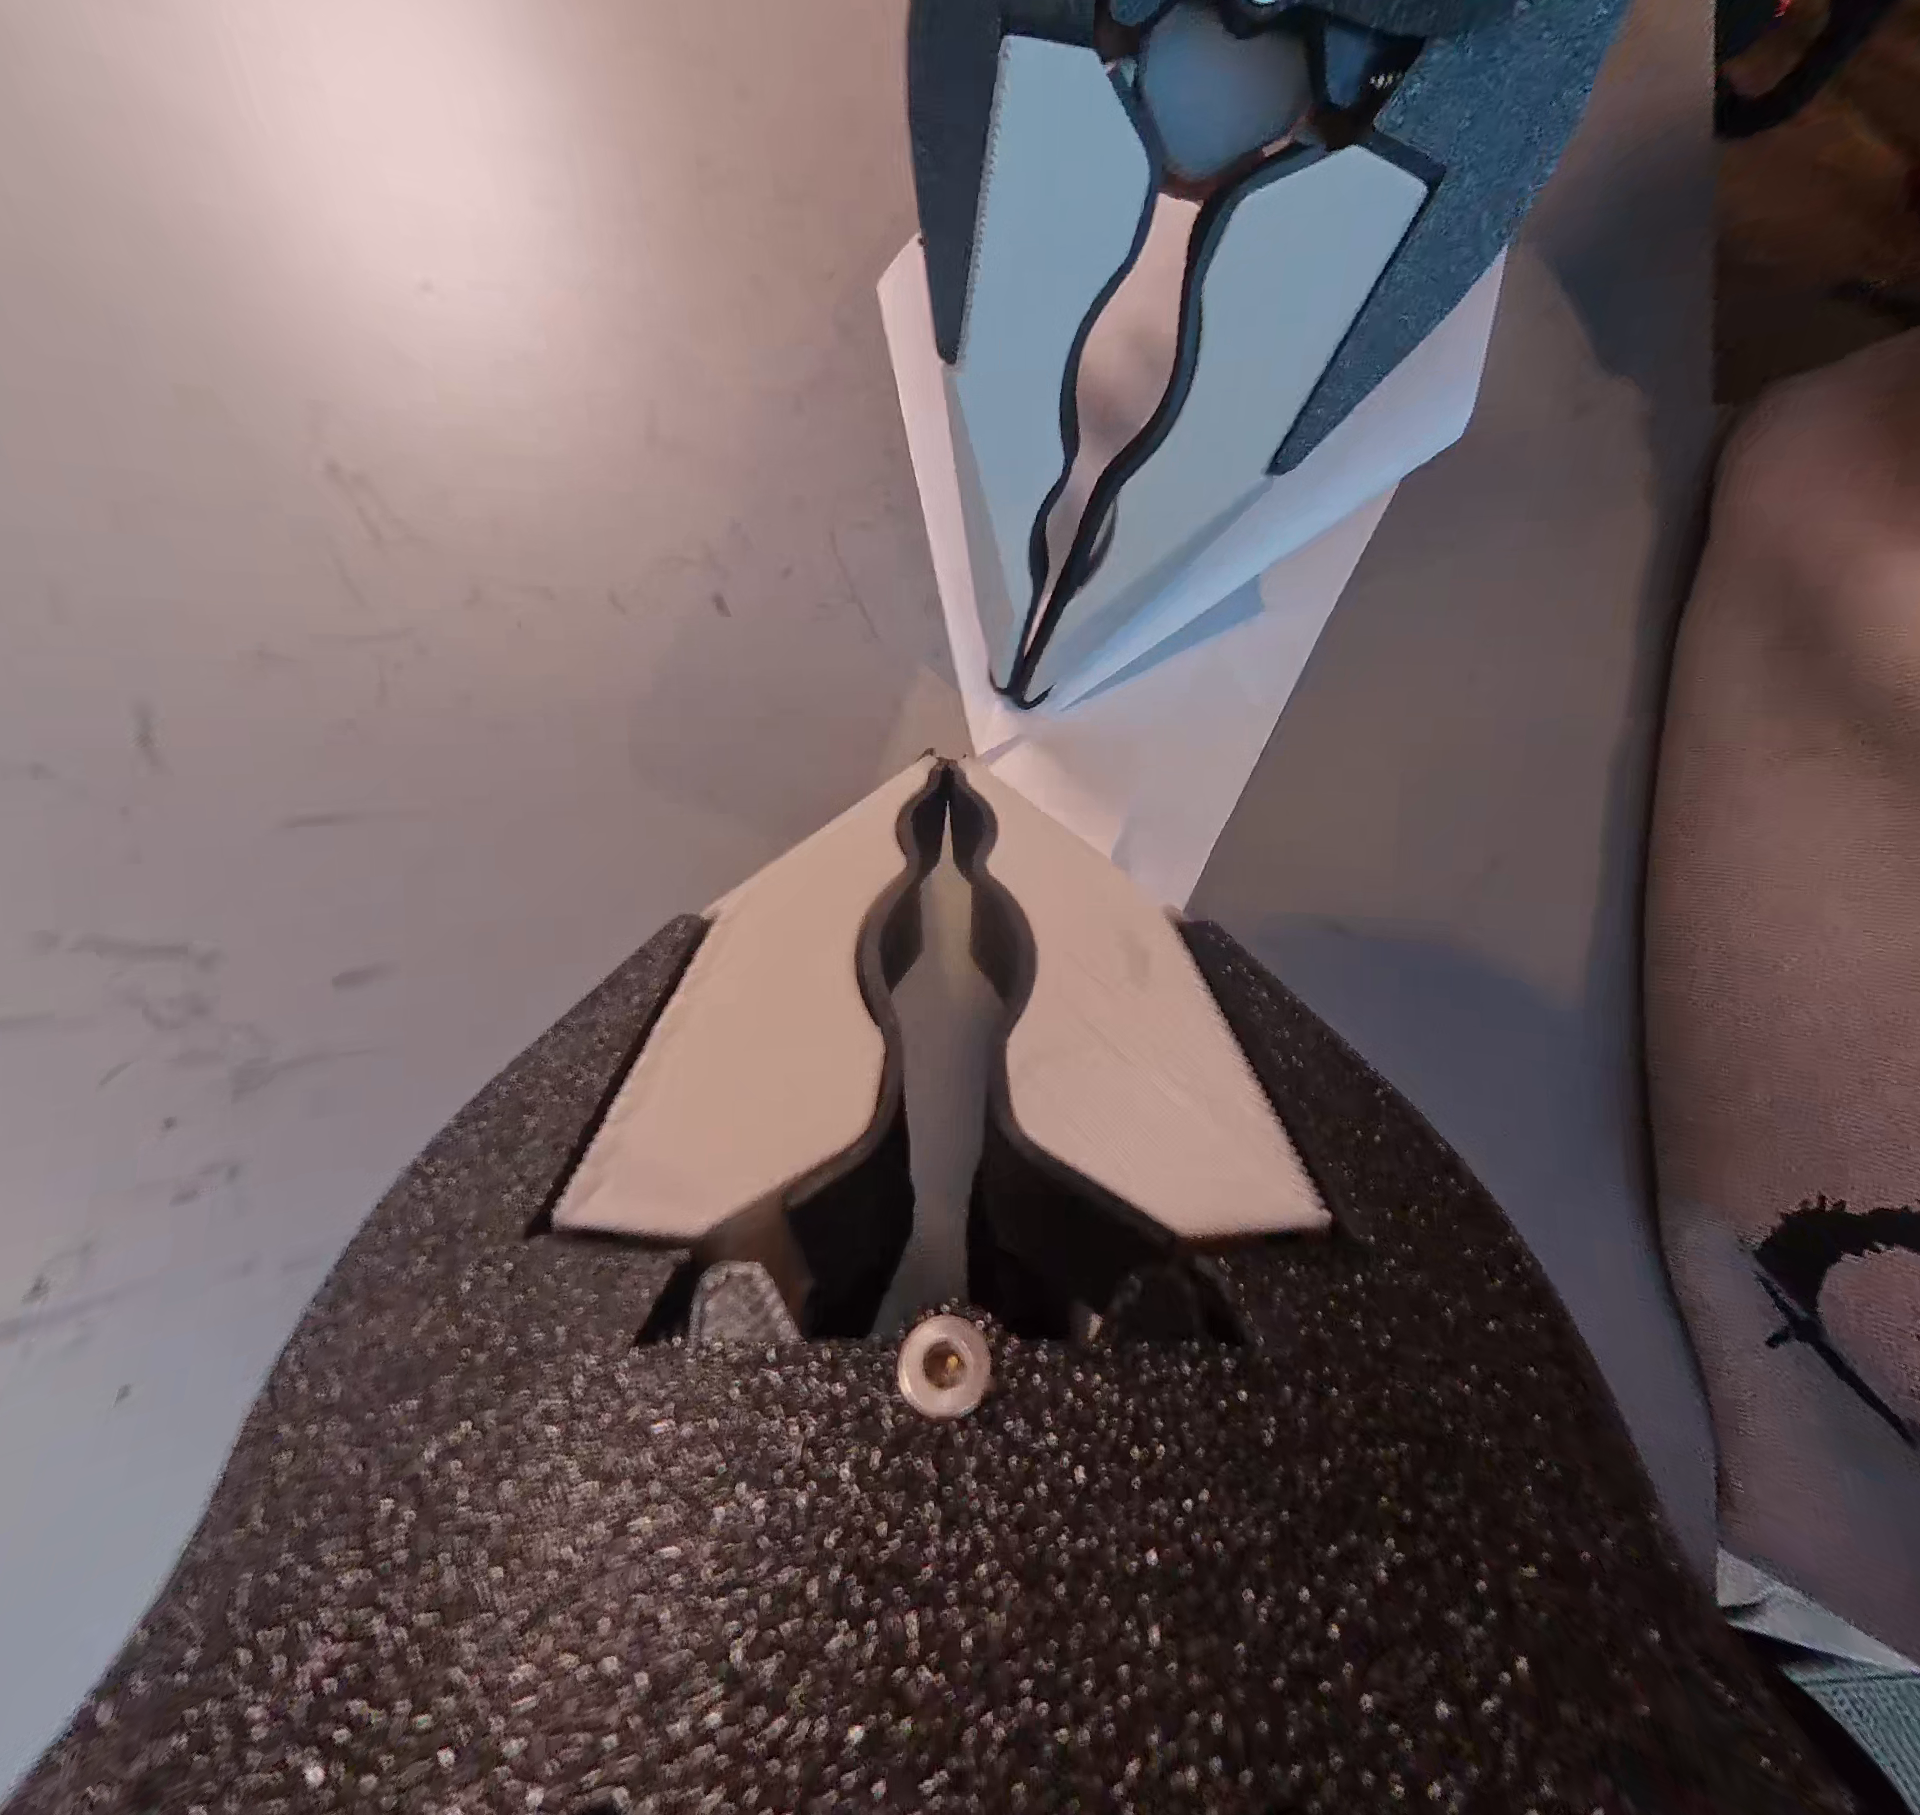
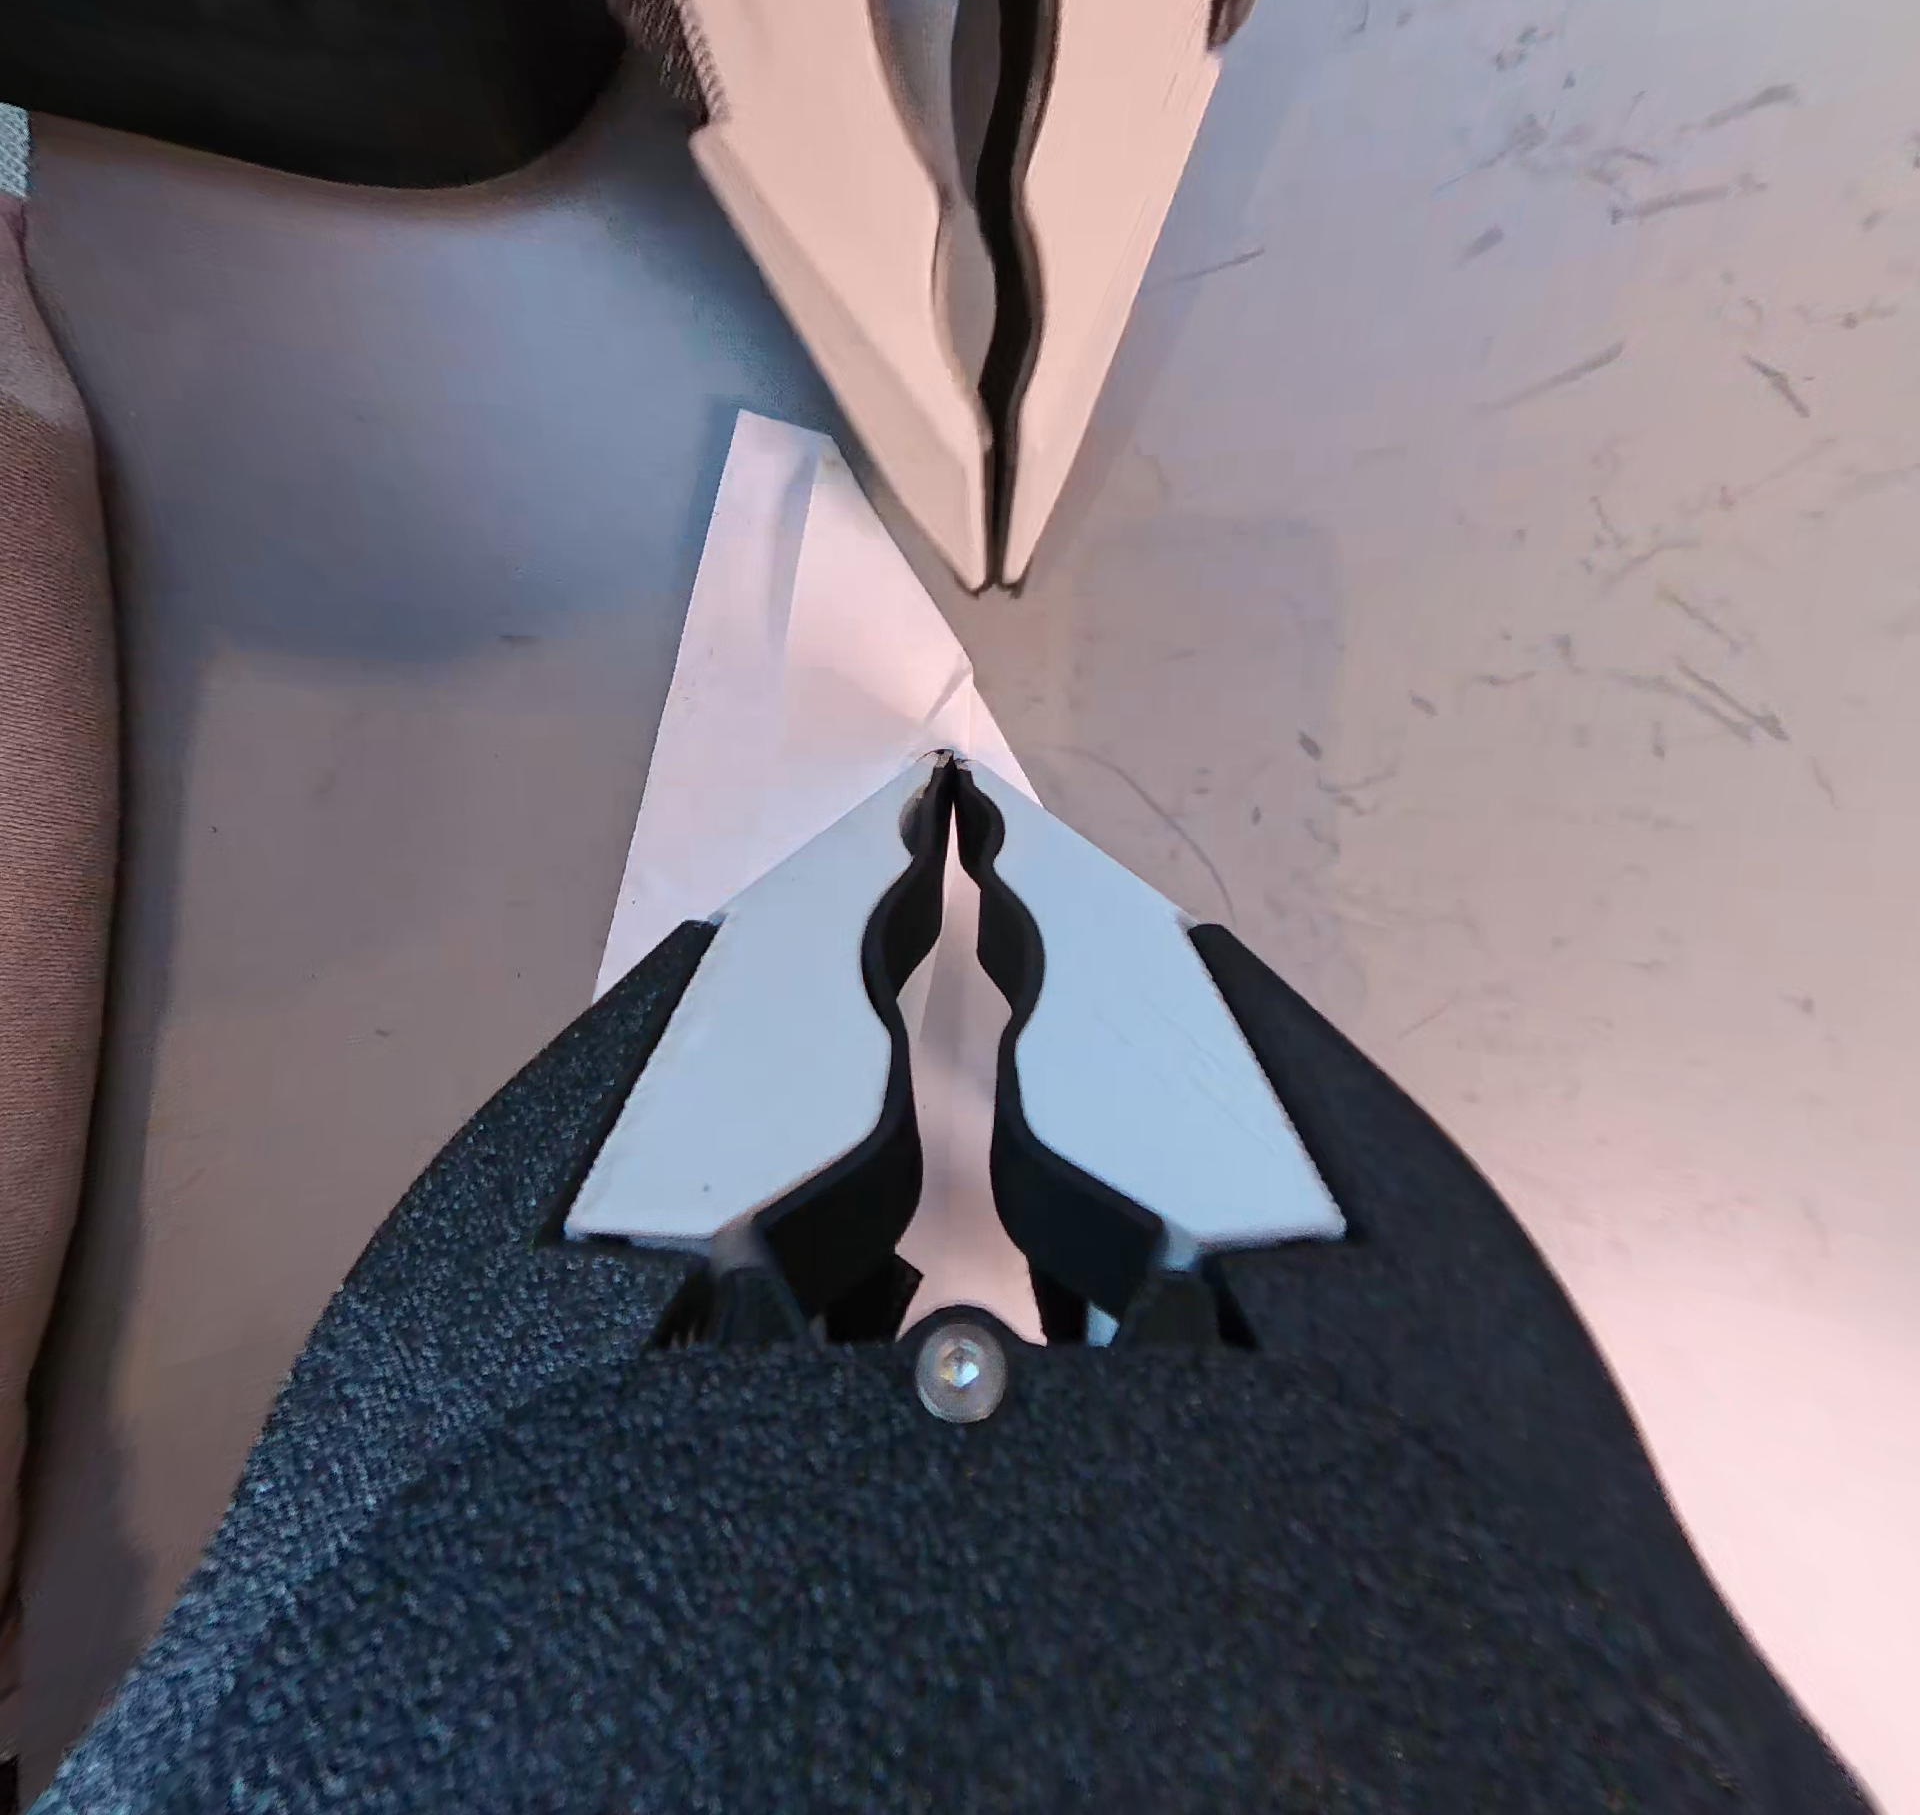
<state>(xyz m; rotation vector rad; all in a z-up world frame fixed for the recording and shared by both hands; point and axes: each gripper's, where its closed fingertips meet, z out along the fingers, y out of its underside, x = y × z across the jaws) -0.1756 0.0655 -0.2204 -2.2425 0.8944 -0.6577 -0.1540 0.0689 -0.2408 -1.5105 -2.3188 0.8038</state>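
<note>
My left hand-held gripper [image 1: 948, 759] closed beside folded white paper [image 1: 1132, 778], my right hand-held gripper [image 2: 948, 759] pinching its corner, scuffed table [image 1: 416, 518]

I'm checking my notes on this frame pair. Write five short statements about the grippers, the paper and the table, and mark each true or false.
1. Both grippers have their jaws closed. True: the left gripper and the right gripper both show fingertips that meet.
2. The white folded paper lies on the table. True: it rests on the scuffed pale table.
3. The paper is bright red. False: it is white.
4. The two grippers point the same way, side by side. False: they face each other, tips close together over the paper.
5. A bowl stands beside the paper. False: only the paper lies on the table; brownish fabric shows at its edge.
</note>
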